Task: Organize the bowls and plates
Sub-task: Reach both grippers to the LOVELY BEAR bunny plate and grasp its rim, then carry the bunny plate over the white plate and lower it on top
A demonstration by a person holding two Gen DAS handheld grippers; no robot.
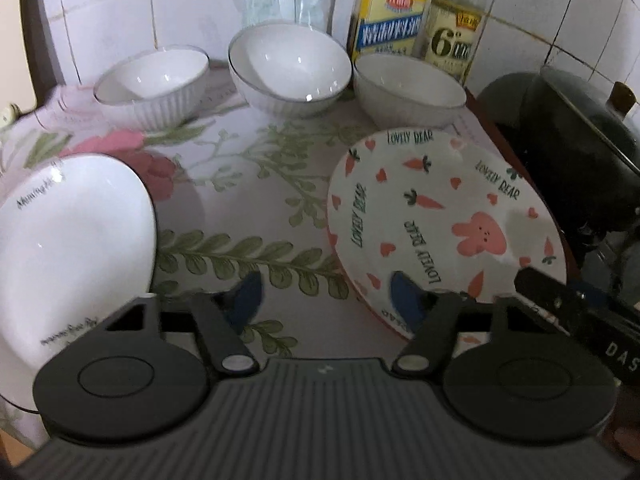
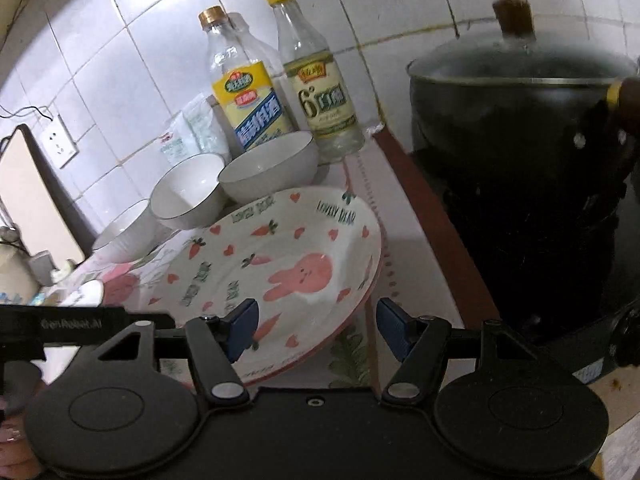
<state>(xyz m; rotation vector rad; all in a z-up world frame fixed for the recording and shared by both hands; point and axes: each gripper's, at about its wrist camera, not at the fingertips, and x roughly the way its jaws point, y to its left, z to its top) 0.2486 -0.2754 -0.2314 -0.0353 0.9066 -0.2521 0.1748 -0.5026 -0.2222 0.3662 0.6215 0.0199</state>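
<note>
White wall tiles back a flowered cloth (image 1: pixel 248 184) where the rabbit plate (image 1: pixel 440 216) lies at centre right, three bowls (image 1: pixel 288 66) behind. Only the left view shows a plain white plate (image 1: pixel 76 240); only the right shows the pot (image 2: pixel 516 128) whole. Left gripper (image 1: pixel 326 300) and right gripper (image 2: pixel 316 326) are seen unclenched, grasping nothing.

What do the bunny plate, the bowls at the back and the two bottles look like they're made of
Bunny plate: likely glazed ceramic, with a glossy white face and printed carrots and hearts. Bowls: probably glazed ceramic or porcelain, shiny white with bright highlights and a thin dark rim line. Bottles: clear and see-through with paper labels; glass or plastic, the look leaves it open.
</note>
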